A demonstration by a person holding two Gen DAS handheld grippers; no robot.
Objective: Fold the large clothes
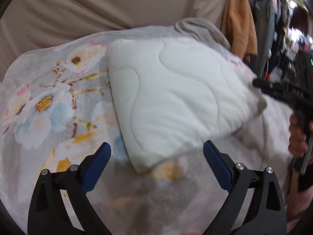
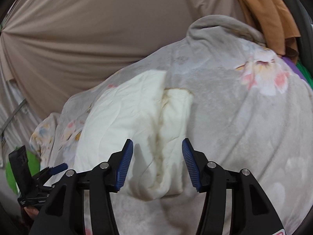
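A grey plush blanket with a flower print [image 1: 49,101] lies spread out, with a white quilted piece [image 1: 172,96] folded on top of it. My left gripper [image 1: 156,148] is open, its blue pads just short of the white piece's near corner. In the right wrist view the same blanket [image 2: 234,117] bulges up, and the white piece [image 2: 137,113] lies creased across it. My right gripper [image 2: 157,145] is open over the white piece's near edge. The right gripper also shows at the right edge of the left wrist view [image 1: 283,92], and the left gripper at the lower left of the right wrist view [image 2: 35,182].
A beige sheet [image 1: 97,5] covers the surface behind the blanket. An orange cloth [image 1: 240,21] and dark clutter [image 1: 289,45] hang at the far right. Something green [image 2: 11,172] lies at the left edge of the right wrist view.
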